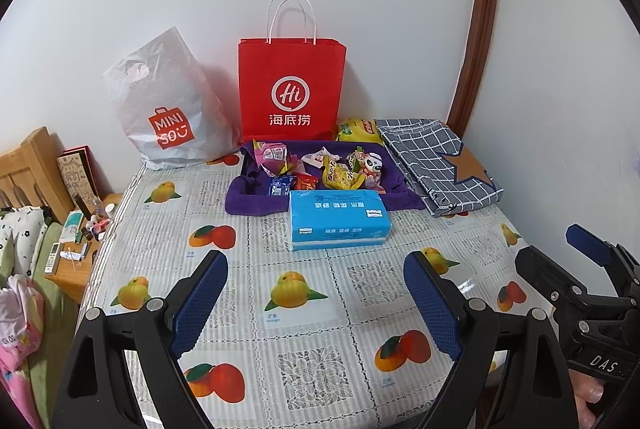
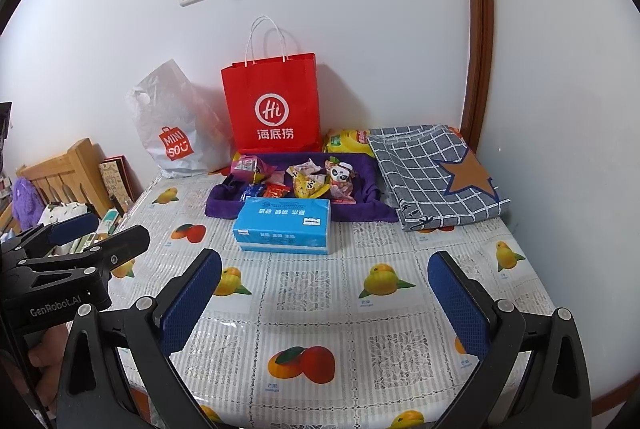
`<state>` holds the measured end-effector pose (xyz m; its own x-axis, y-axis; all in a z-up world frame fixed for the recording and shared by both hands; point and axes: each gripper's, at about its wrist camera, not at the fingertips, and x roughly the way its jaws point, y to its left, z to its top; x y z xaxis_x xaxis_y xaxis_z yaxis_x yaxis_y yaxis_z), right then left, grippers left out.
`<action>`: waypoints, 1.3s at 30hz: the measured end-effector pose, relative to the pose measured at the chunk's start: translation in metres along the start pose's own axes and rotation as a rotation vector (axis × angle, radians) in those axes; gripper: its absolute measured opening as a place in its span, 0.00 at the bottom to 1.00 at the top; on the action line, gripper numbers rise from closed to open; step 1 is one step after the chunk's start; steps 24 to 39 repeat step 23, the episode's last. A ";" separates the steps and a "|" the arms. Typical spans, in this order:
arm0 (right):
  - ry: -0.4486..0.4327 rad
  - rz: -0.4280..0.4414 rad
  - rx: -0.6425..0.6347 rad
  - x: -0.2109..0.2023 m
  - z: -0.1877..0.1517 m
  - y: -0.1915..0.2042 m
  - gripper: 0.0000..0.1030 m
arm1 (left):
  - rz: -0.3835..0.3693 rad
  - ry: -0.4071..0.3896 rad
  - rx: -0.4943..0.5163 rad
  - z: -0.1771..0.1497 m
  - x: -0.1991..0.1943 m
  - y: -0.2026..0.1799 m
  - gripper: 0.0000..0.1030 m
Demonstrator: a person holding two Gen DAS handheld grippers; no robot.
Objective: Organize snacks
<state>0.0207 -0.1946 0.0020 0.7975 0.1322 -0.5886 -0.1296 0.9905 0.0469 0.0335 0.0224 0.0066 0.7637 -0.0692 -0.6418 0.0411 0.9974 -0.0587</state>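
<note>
A purple cloth tray sits at the back of the table and holds several snack packets: a pink pack, a blue pack, a red pack, a yellow bag and a panda pack. A yellow snack bag lies behind the tray. My left gripper is open and empty over the near table. My right gripper is open and empty beside it; it also shows in the left wrist view.
A blue tissue box lies in front of the tray. A red paper bag and a white plastic bag stand at the wall. A folded checked cloth lies right. A cluttered nightstand is left.
</note>
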 end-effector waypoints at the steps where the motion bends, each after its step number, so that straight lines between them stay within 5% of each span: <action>1: 0.000 0.000 0.000 0.000 0.000 0.000 0.99 | 0.001 0.000 -0.001 0.000 0.000 0.000 0.87; 39: -0.017 0.031 -0.008 -0.005 0.001 0.000 0.99 | 0.020 0.007 -0.022 -0.002 0.009 -0.004 0.87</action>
